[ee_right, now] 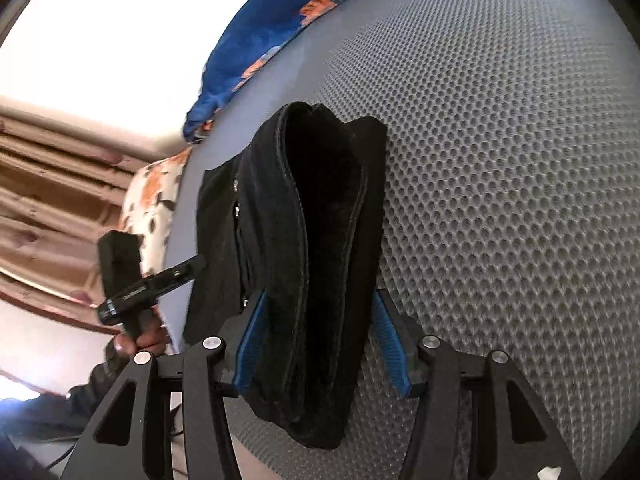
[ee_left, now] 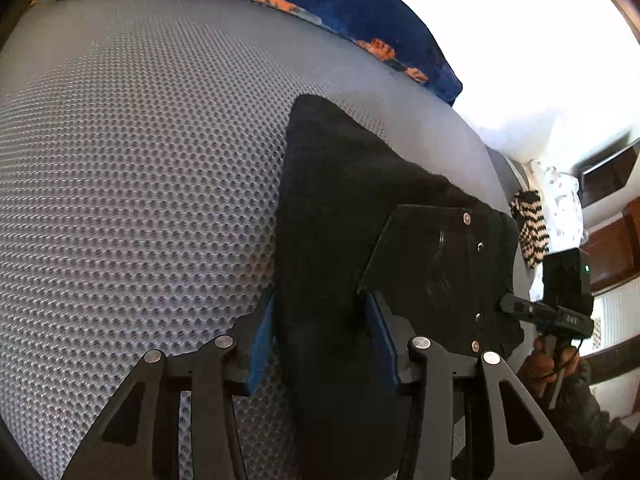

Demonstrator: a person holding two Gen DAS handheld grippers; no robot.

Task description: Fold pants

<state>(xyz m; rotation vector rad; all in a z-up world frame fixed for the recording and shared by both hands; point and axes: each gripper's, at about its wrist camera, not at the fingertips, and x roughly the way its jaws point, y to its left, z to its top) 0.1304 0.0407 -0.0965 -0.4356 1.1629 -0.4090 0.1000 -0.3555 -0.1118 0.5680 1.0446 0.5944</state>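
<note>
Pants (ee_left: 340, 216), black and bunched, are lying on the grey mesh surface (ee_left: 132, 168) near its edge. Left gripper (ee_left: 320, 344) is straddling 1 fold of the fabric with its 2 blue pads partly open; whether the pads are pressing on the cloth cannot be told. Right gripper (ee_right: 316, 340) is standing partly open around the thick folded end, with fabric filling the gap; actual clamping cannot be told. A blue floral cloth (ee_right: 256, 40) is lying along the far edge of the surface.

both wrist views close, sharing black pants (ee_left: 340, 220).
</note>
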